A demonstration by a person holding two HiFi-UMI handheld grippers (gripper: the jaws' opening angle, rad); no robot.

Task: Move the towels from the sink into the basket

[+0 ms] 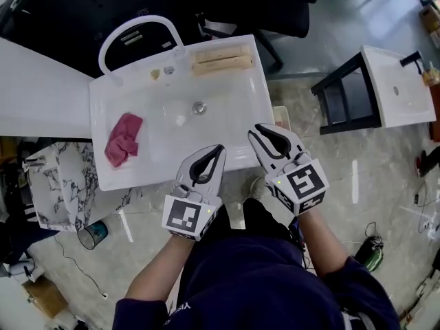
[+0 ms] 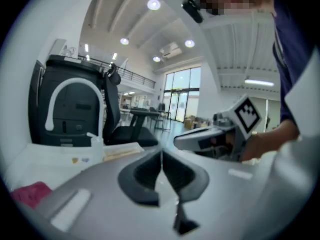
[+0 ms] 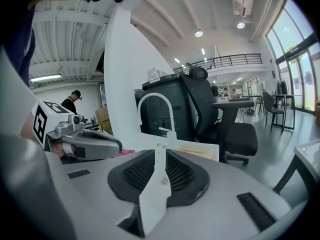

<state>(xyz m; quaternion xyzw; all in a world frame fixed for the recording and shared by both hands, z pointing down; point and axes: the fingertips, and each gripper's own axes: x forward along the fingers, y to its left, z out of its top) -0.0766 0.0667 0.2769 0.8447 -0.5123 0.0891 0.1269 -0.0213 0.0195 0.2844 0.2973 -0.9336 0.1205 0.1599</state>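
You held both grippers low over the front edge of the white rectangular sink (image 1: 227,88), side by side and pointing toward its back rim. Your left gripper (image 1: 219,149) sat just in front of the near rim. Its fingers (image 2: 145,176) were clenched, tips touching, with nothing between them. Your right gripper (image 1: 255,130) reached a little further, its tips over the front right part of the basin. Its fingers (image 3: 185,176) were drawn almost together but left a thin slit, and they gripped nothing.

The crumpled pink cloth towel (image 1: 124,139) lay on the basin floor in the left part of the sink, well apart from both grippers and touching neither. The round metal drain (image 1: 199,107) sat near the middle of the basin, between the towel and your right gripper. A white arched faucet (image 1: 137,29) rose from the back left corner of the sink. Two long pale beige pieces (image 1: 221,59) lay side by side along the back rim; you could not tell from these views what they were.

A black office chair (image 1: 275,5) stood behind the sink. Off to your right, on the tiled floor, a second white basin on a black frame (image 1: 399,88) stood well apart.
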